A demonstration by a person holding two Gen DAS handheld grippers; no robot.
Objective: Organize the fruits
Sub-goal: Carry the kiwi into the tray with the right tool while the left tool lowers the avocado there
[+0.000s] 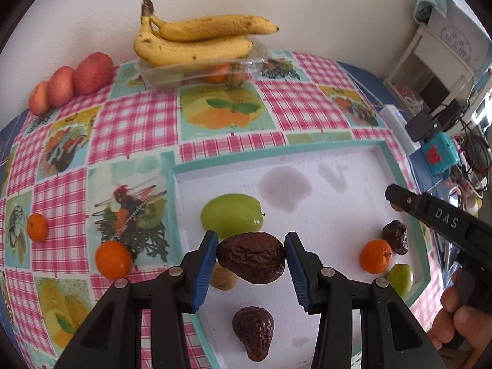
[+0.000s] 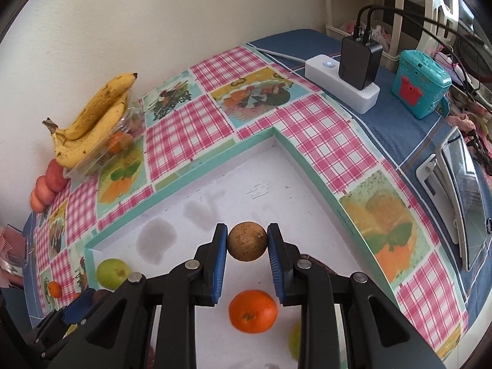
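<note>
Left gripper [image 1: 251,255] clamped on a dark wrinkled fruit [image 1: 250,256], blue pads [image 1: 206,264] pressing both its sides, held above the white tray [image 1: 338,166]. Right gripper [image 2: 247,243] closed on a small round brown fruit [image 2: 247,241], also lifted over the tray. Inside the tray: a green apple [image 1: 231,220] just behind the held dark fruit, a second dark wrinkled fruit [image 1: 253,332] nearer the camera, an orange [image 1: 376,256] toward the right rim, touching or nearly touching another dark fruit [image 1: 395,236], and a small green fruit [image 1: 399,278] just beside the orange. Outside the tray, on the checked tablecloth [image 1: 135,123]: two small oranges [image 1: 113,259] off its left rim; beyond its far rim, bananas [image 1: 196,41] lying on a clear plastic box [image 1: 200,70] against the wall; three red apples [image 1: 73,81] in a row left of that box.
</note>
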